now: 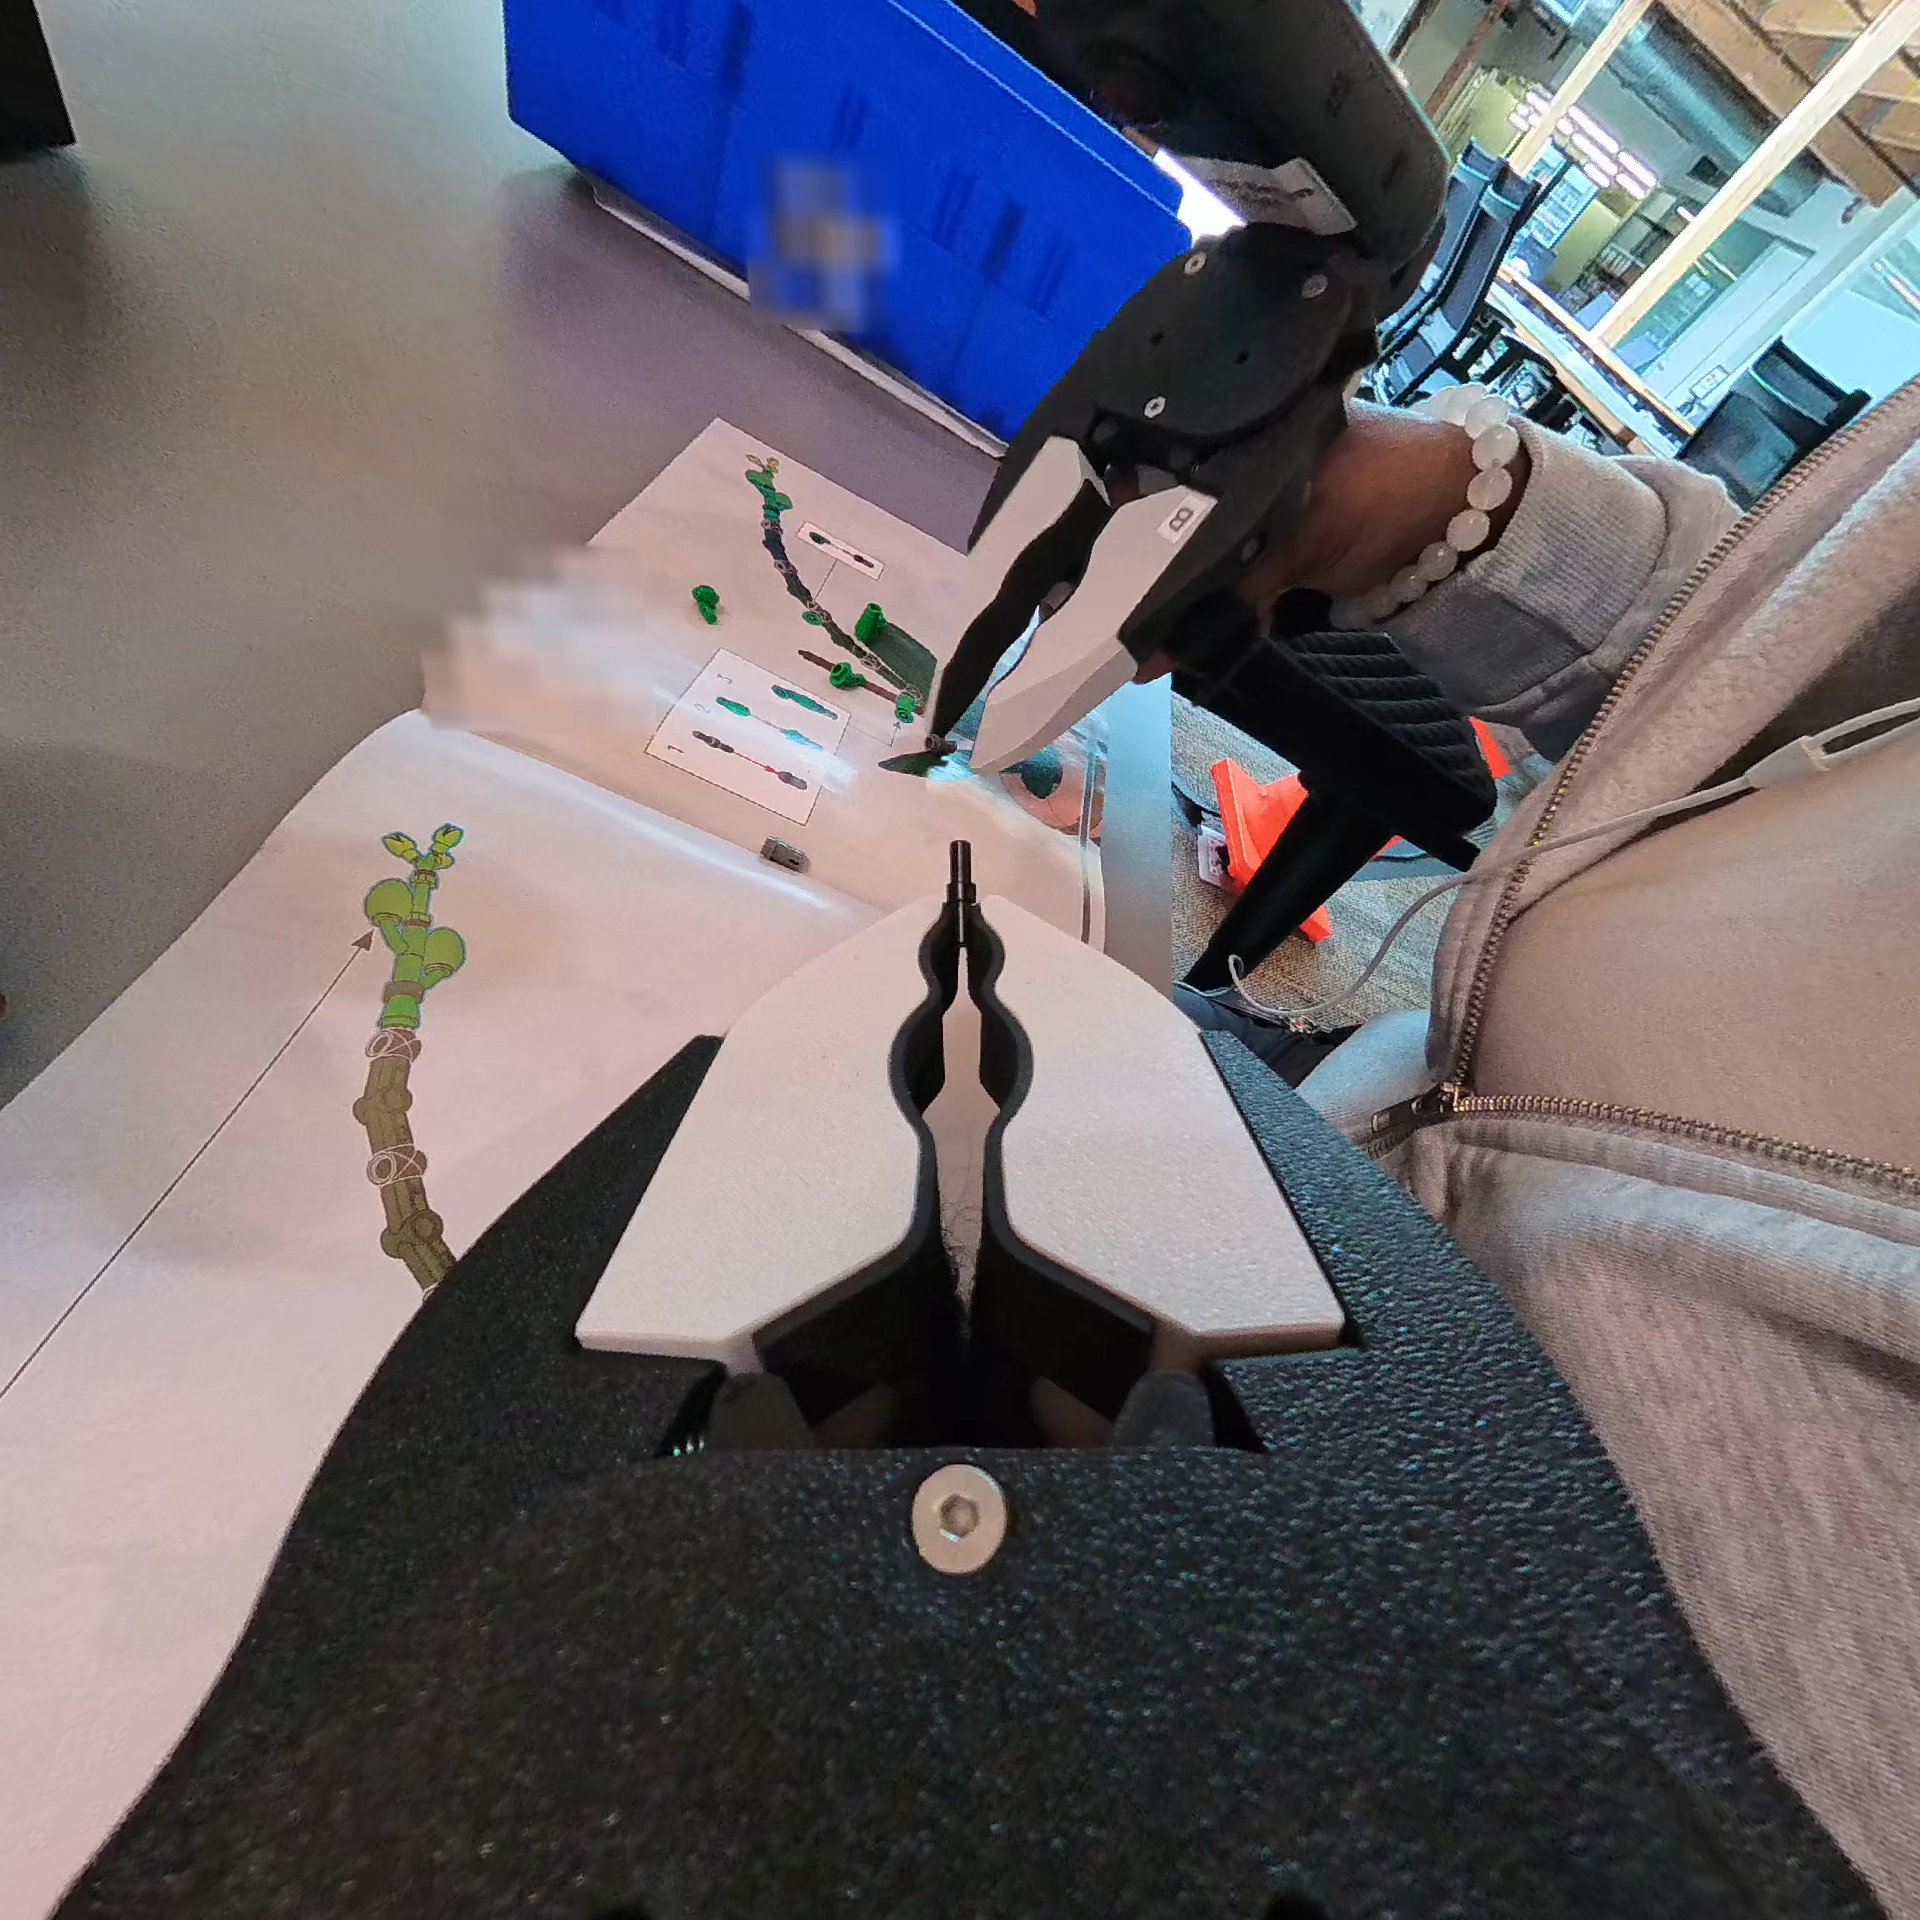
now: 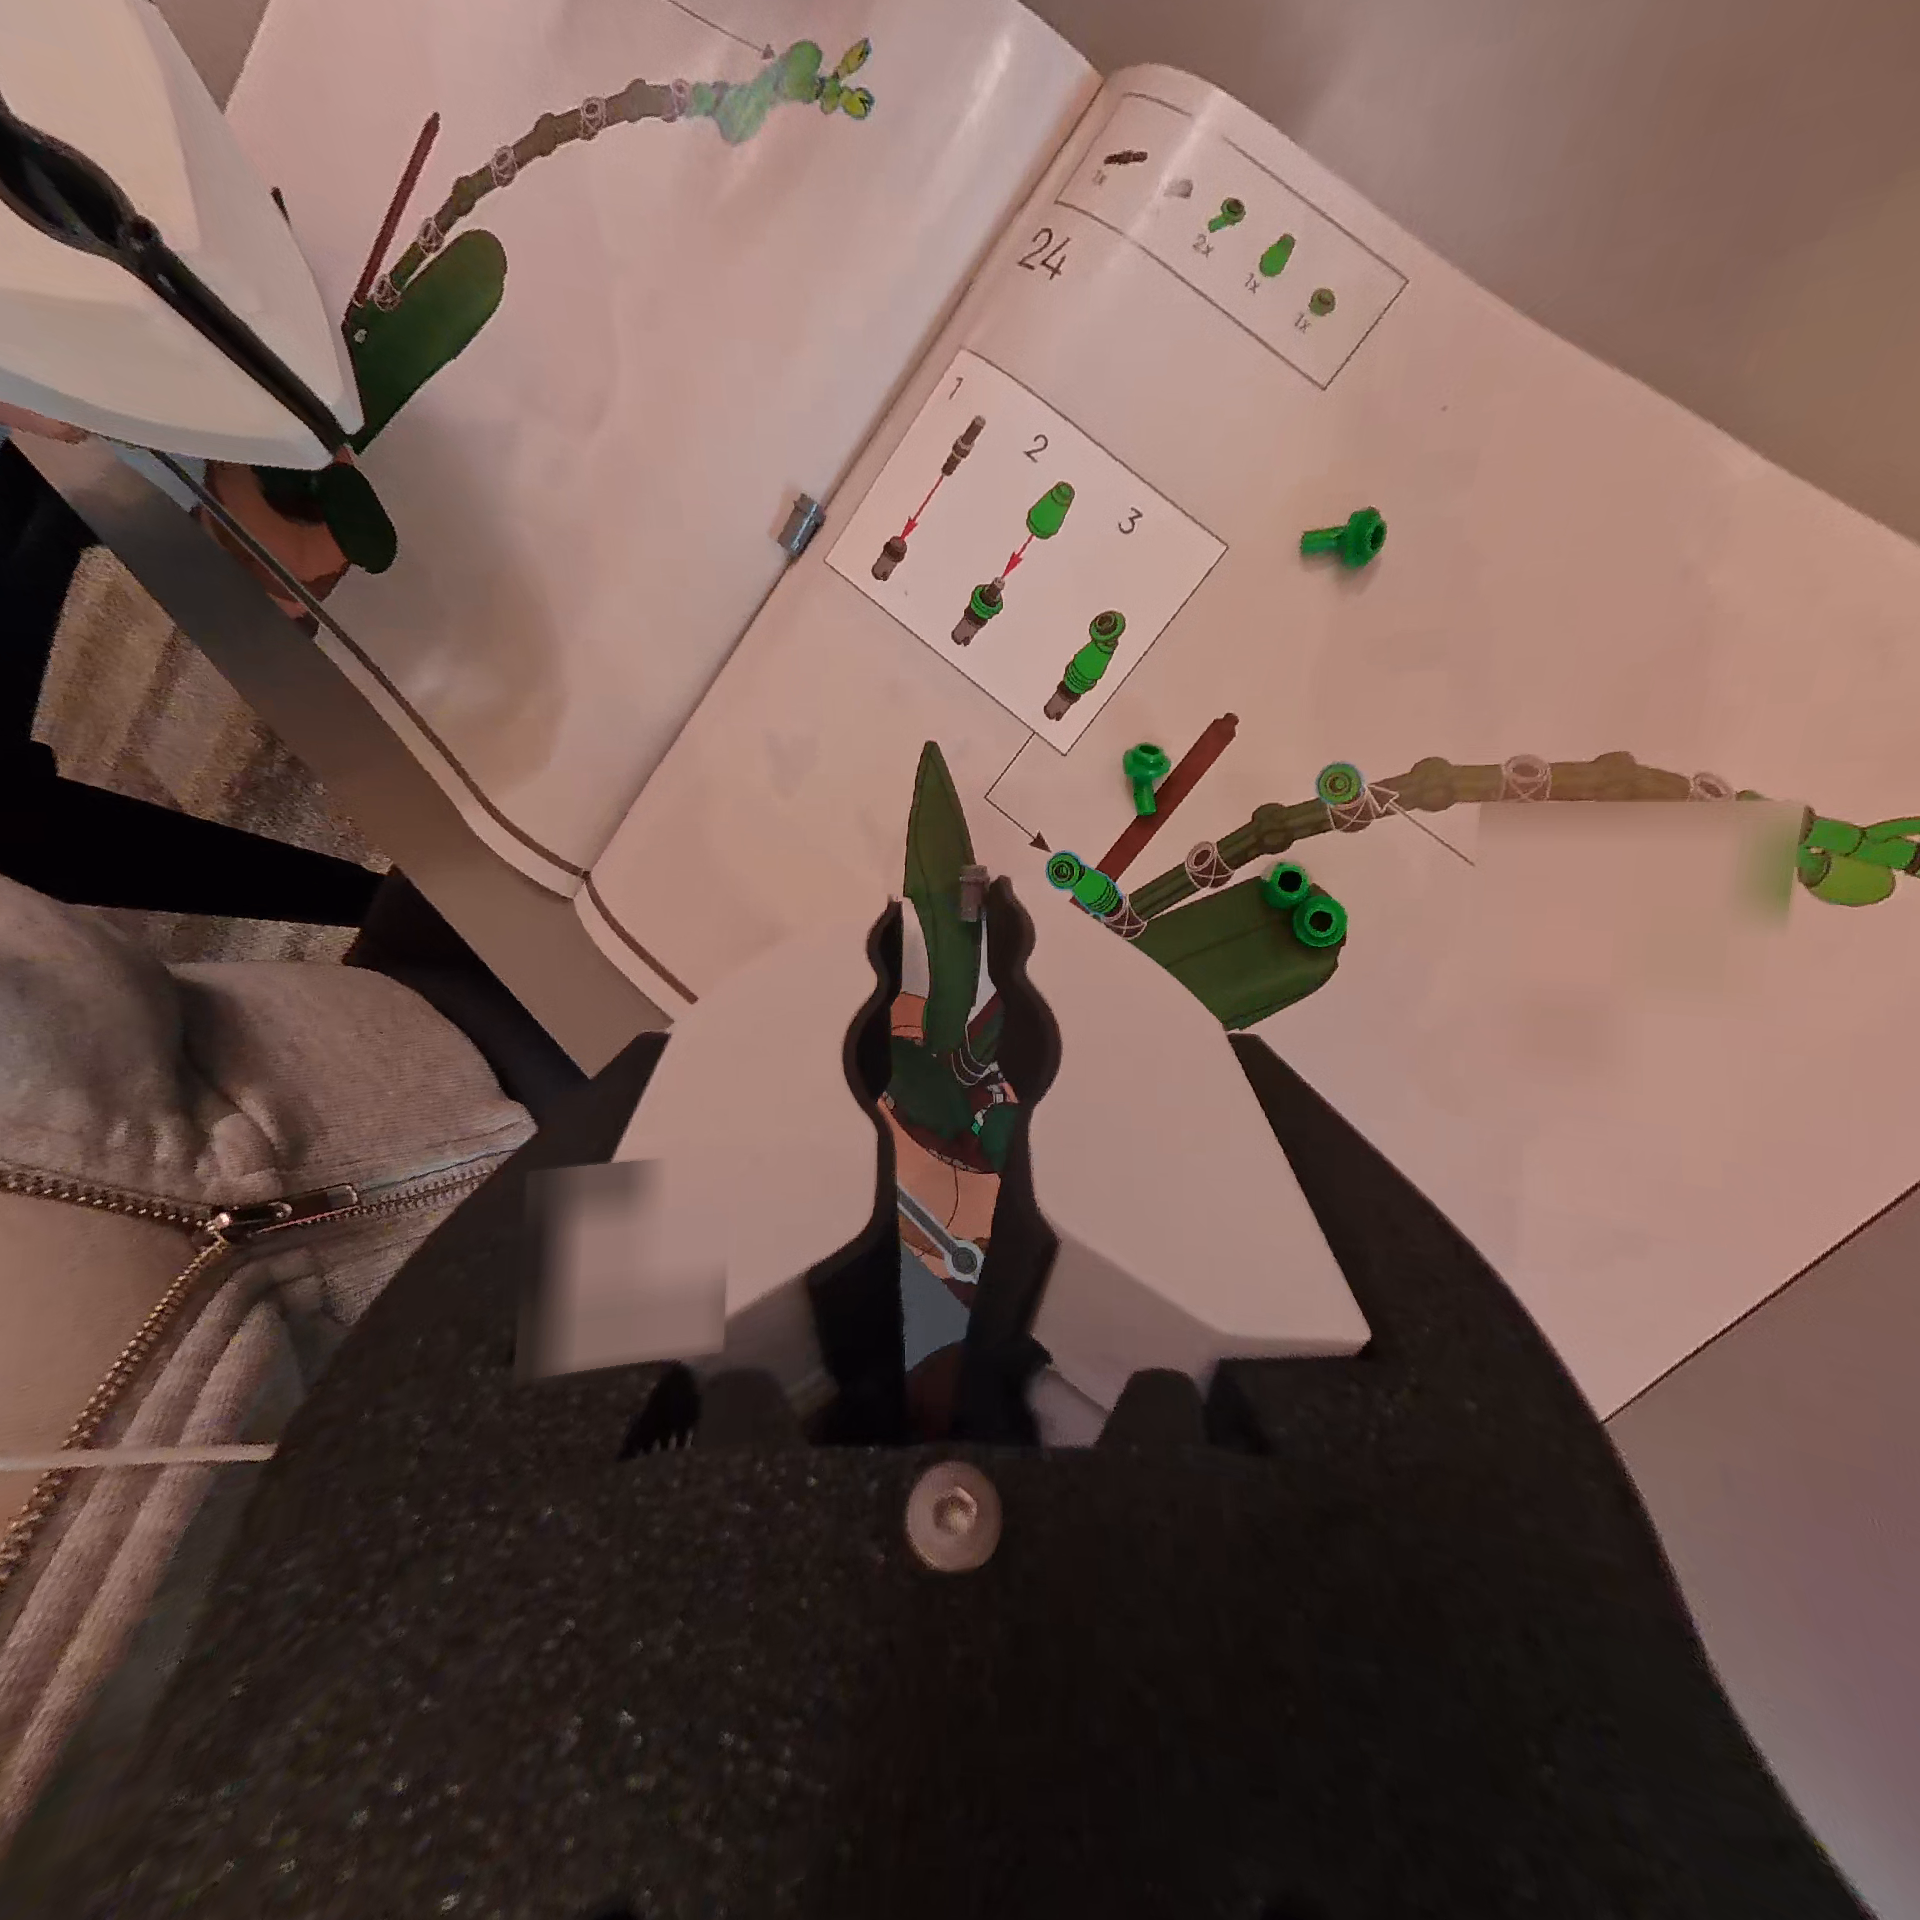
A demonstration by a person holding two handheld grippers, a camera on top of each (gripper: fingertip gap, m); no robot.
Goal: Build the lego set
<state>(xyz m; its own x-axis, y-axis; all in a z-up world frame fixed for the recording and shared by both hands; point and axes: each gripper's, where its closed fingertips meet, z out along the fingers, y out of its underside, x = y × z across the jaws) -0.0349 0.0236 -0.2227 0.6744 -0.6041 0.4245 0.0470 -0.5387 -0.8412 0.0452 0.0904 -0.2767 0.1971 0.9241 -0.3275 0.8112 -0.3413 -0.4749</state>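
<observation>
grey worktop (image 1: 260,436) in an open office, carrying an open instruction booklet (image 1: 582,935) that serves as the laying-out surface.

- left hand-held gripper (image 1: 962,914): clenched on a small black pin (image 1: 960,868), pinched at its base so that the free end juts out past the fingertips; long axis in line with the fingers, pointing away from the person.
- grey connector piece (image 1: 784,854): loose on the booklet's fold, just beyond.
- right hand-held gripper (image 2: 940,909): tips down on the page, jaws a little apart; a small grey stud piece (image 2: 972,891) lies by one fingertip, unclamped.
- green studs (image 2: 1304,902): scattered on the far page.
- blue bin (image 1: 883,208): at the back.
</observation>
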